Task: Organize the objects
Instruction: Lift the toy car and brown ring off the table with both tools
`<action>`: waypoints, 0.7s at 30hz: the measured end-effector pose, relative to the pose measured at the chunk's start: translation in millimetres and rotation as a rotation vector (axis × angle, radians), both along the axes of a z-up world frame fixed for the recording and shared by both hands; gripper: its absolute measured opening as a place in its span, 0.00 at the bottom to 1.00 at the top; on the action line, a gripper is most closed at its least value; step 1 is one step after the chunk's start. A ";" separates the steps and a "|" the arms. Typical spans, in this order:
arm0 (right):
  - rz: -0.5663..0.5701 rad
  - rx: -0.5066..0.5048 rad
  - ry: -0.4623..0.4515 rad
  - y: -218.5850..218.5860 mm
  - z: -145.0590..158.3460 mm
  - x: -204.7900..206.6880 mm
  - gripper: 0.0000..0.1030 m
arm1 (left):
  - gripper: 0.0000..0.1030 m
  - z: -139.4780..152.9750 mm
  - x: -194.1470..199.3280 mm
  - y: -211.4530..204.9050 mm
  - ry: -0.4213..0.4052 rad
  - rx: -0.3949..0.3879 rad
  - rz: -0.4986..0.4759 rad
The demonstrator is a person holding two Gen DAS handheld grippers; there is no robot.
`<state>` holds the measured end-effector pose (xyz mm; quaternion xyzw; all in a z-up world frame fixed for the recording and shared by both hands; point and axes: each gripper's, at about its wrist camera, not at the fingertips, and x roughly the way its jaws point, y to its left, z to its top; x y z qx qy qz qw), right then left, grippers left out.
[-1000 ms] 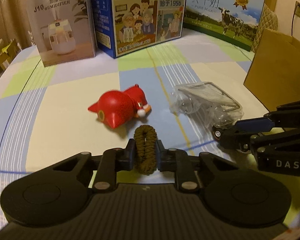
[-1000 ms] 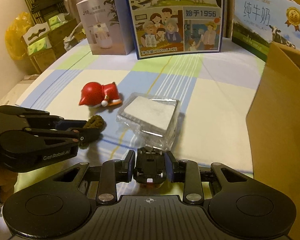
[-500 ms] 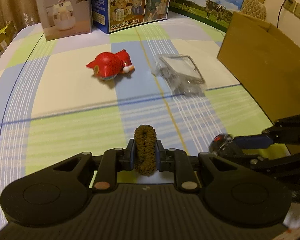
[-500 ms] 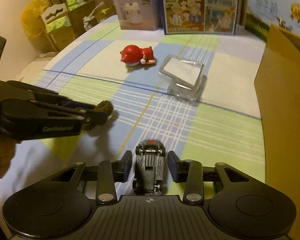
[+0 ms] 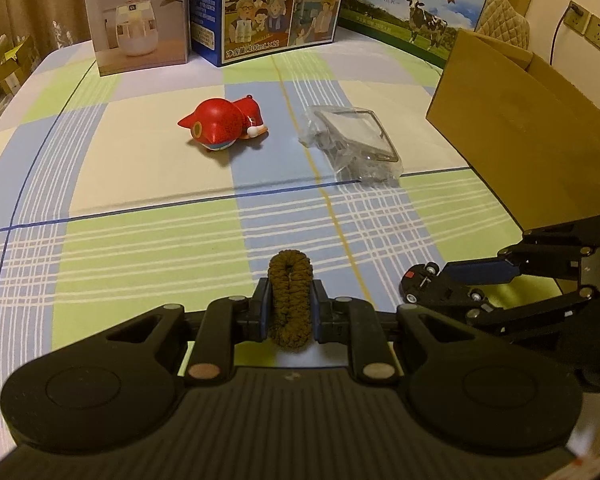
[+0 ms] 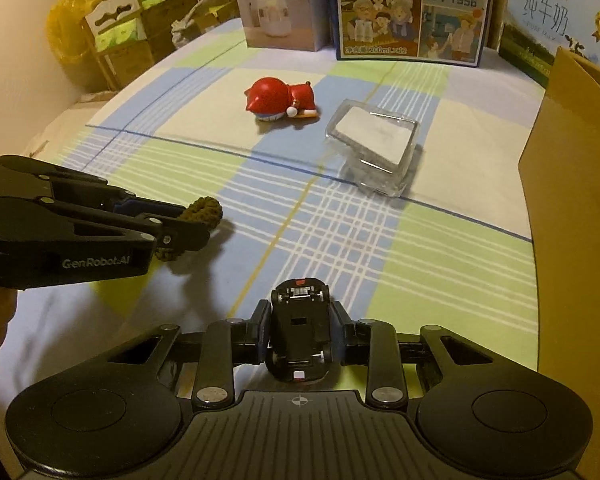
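Left gripper [image 5: 290, 304] is clamped on a brown hair scrunchie [image 5: 290, 298], both pads pressed against its sides; the loop stands upright between the fingers, held above the checked tablecloth [image 5: 140, 240]. From the right wrist view the same gripper [image 6: 180, 228] comes in from the left edge with the scrunchie [image 6: 204, 210] sticking out past the tips, its shadow on the cloth below.

Back left: humidifier box [image 5: 134, 16], then the blue milk carton box [image 5: 276, 4], both standing upright at the far edge.

Mid-table: red toy figure [image 5: 224, 128] lying on its side. Just right of it, apart, a clear plastic case [image 5: 358, 148] with a white insert, tilted; both sit on the cloth, untouched.

Right gripper [image 6: 300, 336] is closed on a small black toy car [image 6: 300, 336], underside up, chassis and wheels facing the camera, red end pointing away. Left wrist view shows it [image 5: 452, 288] at the right, car [image 5: 432, 286] turned on its side in the fingers, off the cloth.

Far right: pure milk box [image 5: 412, 8] at the back, and an open cardboard box [image 5: 520, 120] near the right gripper.
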<state>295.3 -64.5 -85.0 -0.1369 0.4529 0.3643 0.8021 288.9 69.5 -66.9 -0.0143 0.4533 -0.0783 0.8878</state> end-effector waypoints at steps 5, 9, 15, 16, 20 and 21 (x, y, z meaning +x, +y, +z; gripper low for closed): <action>0.014 -0.028 -0.025 2.5 3.5 -3.2 0.26 | 0.18 -6.6 1.7 1.0 0.015 0.016 -0.001; -0.016 -0.005 -0.015 -3.0 6.0 1.6 0.26 | 0.21 -10.0 1.3 2.9 0.016 0.013 -0.002; -0.046 0.026 -0.005 -8.1 10.5 8.2 0.26 | 0.26 -12.7 -2.0 4.0 -0.009 0.021 -0.017; -0.047 0.031 -0.004 -8.2 11.0 8.9 0.26 | 0.27 -13.0 -2.0 3.9 -0.013 0.026 -0.018; -0.049 0.044 -0.003 -8.4 12.6 9.8 0.26 | 0.27 -13.7 -0.3 3.2 -0.023 0.034 -0.008; -0.051 0.047 -0.004 -8.9 13.0 9.6 0.26 | 0.27 -13.9 -0.1 2.2 -0.024 0.040 -0.008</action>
